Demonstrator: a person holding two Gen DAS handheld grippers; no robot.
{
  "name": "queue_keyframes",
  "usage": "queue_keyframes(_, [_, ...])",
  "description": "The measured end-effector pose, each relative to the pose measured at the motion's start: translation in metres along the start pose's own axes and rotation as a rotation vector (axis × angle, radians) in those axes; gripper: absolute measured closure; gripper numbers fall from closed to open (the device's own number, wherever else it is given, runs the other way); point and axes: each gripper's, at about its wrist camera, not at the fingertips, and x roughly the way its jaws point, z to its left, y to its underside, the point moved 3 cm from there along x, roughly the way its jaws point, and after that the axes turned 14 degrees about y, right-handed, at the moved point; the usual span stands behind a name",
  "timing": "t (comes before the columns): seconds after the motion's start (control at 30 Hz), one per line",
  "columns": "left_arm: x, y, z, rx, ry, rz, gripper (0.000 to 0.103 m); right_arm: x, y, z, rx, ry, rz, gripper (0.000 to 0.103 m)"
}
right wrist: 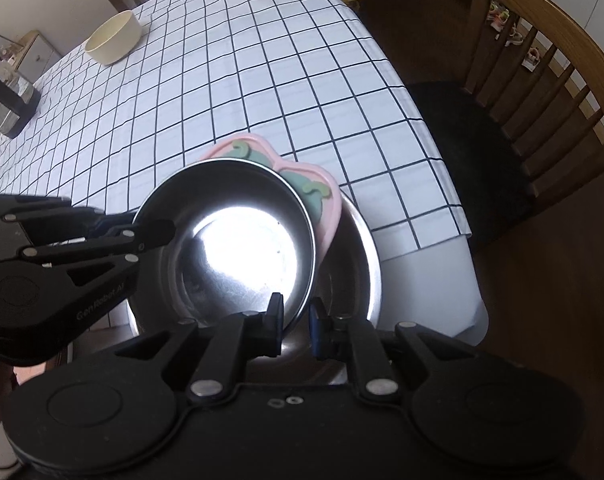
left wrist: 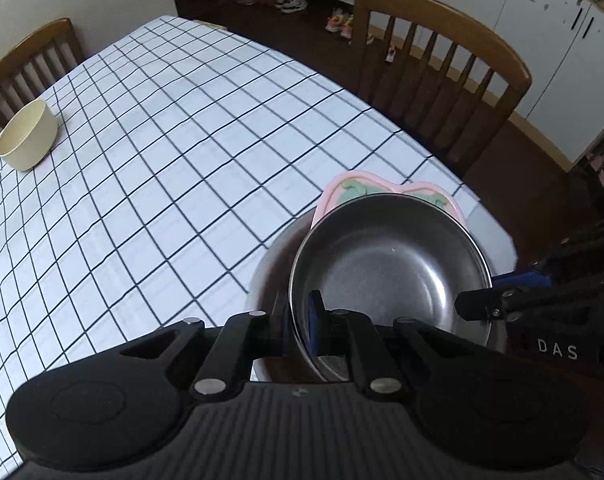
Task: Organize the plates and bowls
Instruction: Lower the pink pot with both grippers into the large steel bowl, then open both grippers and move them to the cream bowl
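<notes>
- While you hold the small steel bowl [left wrist: 389, 264] by its rim with both tools, it hangs tilted over the pink plate [left wrist: 341, 192] and the larger steel bowl [left wrist: 262, 284], near the desk [left wrist: 182, 160] corner.
- Your left tool [left wrist: 300, 320] is clenched on the near rim, one finger inside and one outside.
- Your right tool [right wrist: 296, 320] straddles the opposite rim; its pads look barely seated there, so treat that grip as weak.
- Risk: if the right side slips, the bowl would likely swing on the left pinch and clang onto the stack.
- Risk: the pink plate leans on the larger bowl's rim; a knock from the bowl could slide it off the desk edge just beside it.
- Both tools point steeply down, facing each other across the bowl, wrists close together.
- A cream bowl [left wrist: 28, 136] sits well apart at the far side, still to be gathered.
</notes>
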Motion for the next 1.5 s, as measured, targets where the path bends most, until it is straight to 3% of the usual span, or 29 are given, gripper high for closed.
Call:
queue_keyframes(0.33, [0.015, 0.006, -0.004, 0.0, 0.006, 0.036, 0.095, 0.001, 0.008, -0.015, 0.046, -0.014, 0.027, 0.089])
queue_keyframes(0.47, [0.016, 0.006, -0.001, 0.002, -0.006, 0.043, 0.095, 0.0, 0.006, -0.015, 0.056, -0.042, 0.026, 0.083])
queue_keyframes(1.0, [-0.039, -0.018, 0.014, -0.038, 0.044, -0.127, 0.092, -0.046, -0.028, 0.0, -0.026, -0.043, -0.097, 0.059])
queue_keyframes(1.2, [-0.069, -0.037, 0.038, -0.087, 0.024, -0.222, 0.076, -0.065, -0.061, 0.012, -0.073, -0.048, -0.17, 0.053])
queue_keyframes(1.33, [-0.088, -0.048, 0.06, -0.13, -0.013, -0.294, 0.051, -0.073, -0.086, 0.024, -0.106, -0.063, -0.217, 0.046])
queue_keyframes(1.5, [-0.109, -0.061, 0.094, -0.175, -0.078, -0.353, 0.046, -0.079, -0.122, 0.046, -0.158, -0.089, -0.262, 0.039])
